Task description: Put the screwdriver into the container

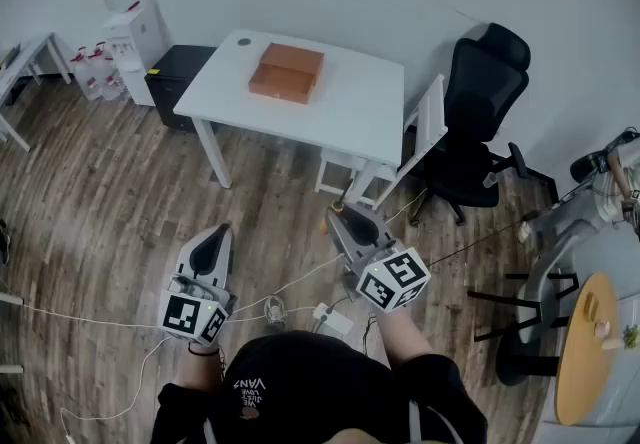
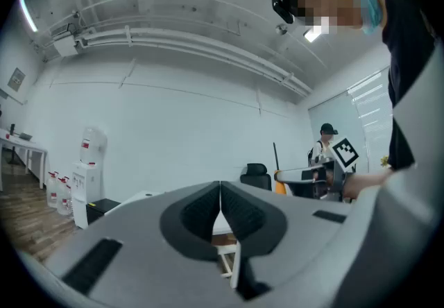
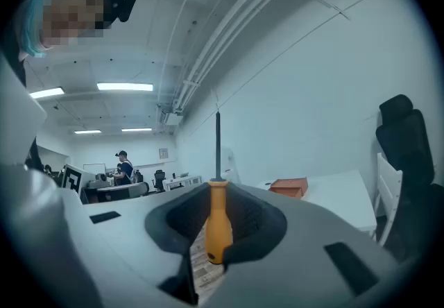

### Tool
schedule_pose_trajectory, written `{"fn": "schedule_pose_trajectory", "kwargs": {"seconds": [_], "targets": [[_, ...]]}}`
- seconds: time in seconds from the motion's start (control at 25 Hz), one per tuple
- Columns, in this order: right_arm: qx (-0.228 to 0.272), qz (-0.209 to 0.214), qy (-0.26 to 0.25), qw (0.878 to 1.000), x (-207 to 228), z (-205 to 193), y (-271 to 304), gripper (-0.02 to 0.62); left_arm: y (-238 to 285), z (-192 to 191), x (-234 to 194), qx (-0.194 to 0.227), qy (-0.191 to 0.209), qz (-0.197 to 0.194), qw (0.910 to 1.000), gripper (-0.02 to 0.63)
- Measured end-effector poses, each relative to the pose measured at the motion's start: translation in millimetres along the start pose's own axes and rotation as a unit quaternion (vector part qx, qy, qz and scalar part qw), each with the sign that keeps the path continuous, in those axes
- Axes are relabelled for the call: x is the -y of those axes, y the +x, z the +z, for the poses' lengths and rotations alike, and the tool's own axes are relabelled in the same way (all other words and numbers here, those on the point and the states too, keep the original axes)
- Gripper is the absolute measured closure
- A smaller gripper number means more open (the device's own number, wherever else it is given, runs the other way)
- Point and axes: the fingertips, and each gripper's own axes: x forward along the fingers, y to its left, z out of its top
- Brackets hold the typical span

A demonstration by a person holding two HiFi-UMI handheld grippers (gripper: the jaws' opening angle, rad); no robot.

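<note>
My right gripper (image 3: 220, 220) is shut on the orange handle of a screwdriver (image 3: 218, 220); its dark shaft sticks straight up past the jaws. In the head view the right gripper (image 1: 342, 217) is held level above the wood floor, with a bit of orange handle (image 1: 339, 205) showing at its tip. My left gripper (image 1: 218, 235) is held level beside it, and in the left gripper view its jaws (image 2: 220, 213) stand shut with nothing between them. The orange-brown box-shaped container (image 1: 287, 72) lies on the white table (image 1: 360, 112), a good way ahead of both grippers; it also shows as a container (image 3: 289, 187) at the right of the right gripper view.
A black office chair (image 1: 478, 122) and a white chair (image 1: 425, 127) stand right of the table. A black cabinet (image 1: 175, 77) and a water dispenser (image 1: 130, 17) are at the left. Cables (image 1: 290, 307) trail over the floor. A round yellow table (image 1: 585, 347) is at the far right.
</note>
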Motion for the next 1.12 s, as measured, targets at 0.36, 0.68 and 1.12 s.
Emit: {"fn": "schedule_pose_trajectory", "kwargs": {"seconds": [0.36, 0.68, 1.12], "targets": [[-0.004, 0.001, -0.001, 1.0, 11.6, 3.2, 21.5, 0.518, 14.6, -0.4, -19.3, -0.001, -0.004, 0.006, 1.0, 0.592], [0.011, 0.007, 0.0, 1.0, 17.2, 9.4, 45.8, 0.517, 28.8, -8.3, -47.2, -0.004, -0.01, 0.008, 0.9999, 0.592], [0.022, -0.014, 0.009, 1.0, 26.8, 12.6, 95.4, 0.518, 57.8, -7.2, -92.7, -0.004, -0.009, -0.016, 0.9998, 0.591]]}}
